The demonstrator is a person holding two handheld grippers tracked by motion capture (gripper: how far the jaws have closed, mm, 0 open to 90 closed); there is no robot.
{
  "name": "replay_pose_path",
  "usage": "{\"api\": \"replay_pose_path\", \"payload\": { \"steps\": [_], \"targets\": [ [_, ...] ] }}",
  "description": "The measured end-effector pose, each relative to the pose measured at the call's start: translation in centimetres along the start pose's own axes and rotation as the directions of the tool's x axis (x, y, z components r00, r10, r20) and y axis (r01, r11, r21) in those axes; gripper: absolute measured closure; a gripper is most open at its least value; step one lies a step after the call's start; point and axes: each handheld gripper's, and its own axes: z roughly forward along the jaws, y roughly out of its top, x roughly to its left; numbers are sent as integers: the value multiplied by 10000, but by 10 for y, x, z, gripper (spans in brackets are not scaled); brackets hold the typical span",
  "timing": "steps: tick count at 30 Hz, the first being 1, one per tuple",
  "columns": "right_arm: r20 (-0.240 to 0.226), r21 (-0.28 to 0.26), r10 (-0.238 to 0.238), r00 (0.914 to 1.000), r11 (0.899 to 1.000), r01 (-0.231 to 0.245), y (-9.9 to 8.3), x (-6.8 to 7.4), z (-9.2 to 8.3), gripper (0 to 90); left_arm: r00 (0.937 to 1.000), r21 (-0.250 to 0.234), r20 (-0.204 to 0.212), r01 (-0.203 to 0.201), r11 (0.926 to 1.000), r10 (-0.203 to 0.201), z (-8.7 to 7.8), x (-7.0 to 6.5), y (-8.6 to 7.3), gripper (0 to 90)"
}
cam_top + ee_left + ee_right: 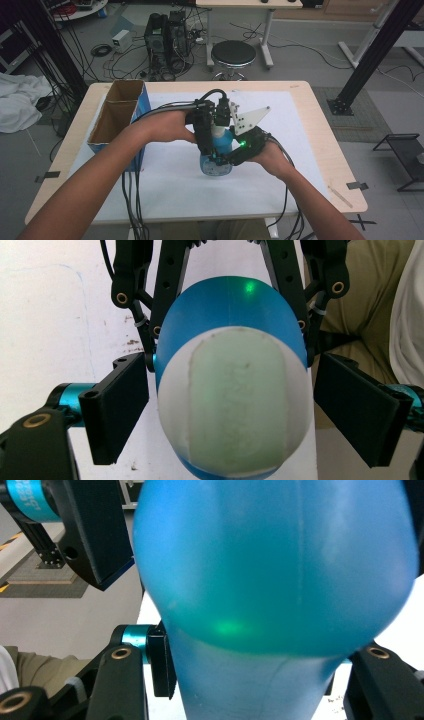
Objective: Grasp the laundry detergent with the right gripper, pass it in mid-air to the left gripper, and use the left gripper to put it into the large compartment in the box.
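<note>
Mid-frame on the surface [320,150], a blue bottle [219,155] stands. The left tongs [209,131] reach down over its white top, jaws spread either side, not touching. The right tongs [235,156] clamp its waist from the right. A box [116,117] sits left; open room right.

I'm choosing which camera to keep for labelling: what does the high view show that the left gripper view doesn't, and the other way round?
The high view alone shows the whole table, the open cardboard box at its left, both forearms, and a stool and computer towers on the floor beyond. The left gripper view alone shows the bottle's white cap with a pale green panel on top, between the left tool's two spread black jaws. Both show the blue bottle standing on the white sheet, with the right tool closed around its lower part.
</note>
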Motion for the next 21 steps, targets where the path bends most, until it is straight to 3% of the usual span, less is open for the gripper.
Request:
{"api": "replay_pose_path", "payload": {
  "steps": [3,4,9,10,12,13,14,21],
  "targets": [
    [12,30,92,10000,10000,-92,0,1,0,431,10000,43,-56,50,10000,-49,0,1,0,146],
    [-94,172,369,9993,9992,-367,0,3,-1,431,10000,29,0,62,10000,-62,0,1,0,146],
    [-95,173,401,9991,9991,-400,0,3,-1,431,10000,-23,75,28,10000,-27,0,1,-1,182],
    [32,14,78,10000,10000,-78,0,1,0,431,10000,-17,74,20,10000,-20,0,1,-1,182],
    [50,28,62,10000,10000,-62,0,0,0,431,9999,34,94,40,10000,-40,1,2,-1,182],
    [50,28,62,10000,10000,-62,0,0,0,431,9999,34,94,40,10000,-40,1,2,-1,182],
    [-85,214,372,9993,9991,-370,0,3,-1,431,9999,-11,63,80,10000,-80,2,2,-1,182],
    [-85,220,343,9994,9992,-341,0,3,-1,431,10000,13,47,65,10000,-65,3,3,0,211]
  ]
}}
